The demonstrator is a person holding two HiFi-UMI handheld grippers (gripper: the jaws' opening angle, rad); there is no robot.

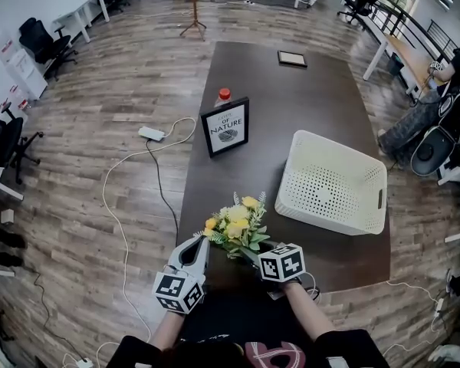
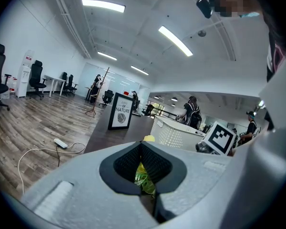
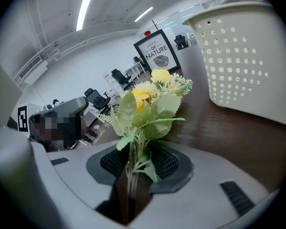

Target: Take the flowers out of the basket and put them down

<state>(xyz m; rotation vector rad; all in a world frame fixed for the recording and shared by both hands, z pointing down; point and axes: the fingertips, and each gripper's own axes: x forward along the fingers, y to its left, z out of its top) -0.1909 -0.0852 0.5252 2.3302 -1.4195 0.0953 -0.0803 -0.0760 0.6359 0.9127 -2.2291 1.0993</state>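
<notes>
- The right gripper (image 3: 139, 162) has its jaws a little apart. The green stems (image 3: 130, 175) of the flowers (image 3: 150, 104) stand in the slot between the dark ribbed pads (image 3: 174, 163), with open space on the right side of the stems. The pads do not look pressed on them.
- In the right gripper view, the leaves and yellow blooms rise straight out of that slot, away from the camera.
- The left gripper (image 2: 142, 147) has its jaws brought together so that the tips meet. Only a small hollow is left between the pads, and green and yellow from the bunch show through it. Nothing can be seen pinched there.
- In the head view, the left gripper's tip sits at the left edge of the bunch, just beside an orange bloom. The right gripper comes in from the stem end.
- The flowers are out of the basket (image 1: 333, 186), low at the near end of the dark bench (image 1: 307, 98), between the two grippers. Whether the blooms rest on the wood cannot be told.
- The white perforated basket stands on the bench to the right of the flowers, near them but apart.
- Farther along the bench stands a framed sign (image 1: 226, 126), with a red-capped bottle (image 1: 223, 96) just behind it.
</notes>
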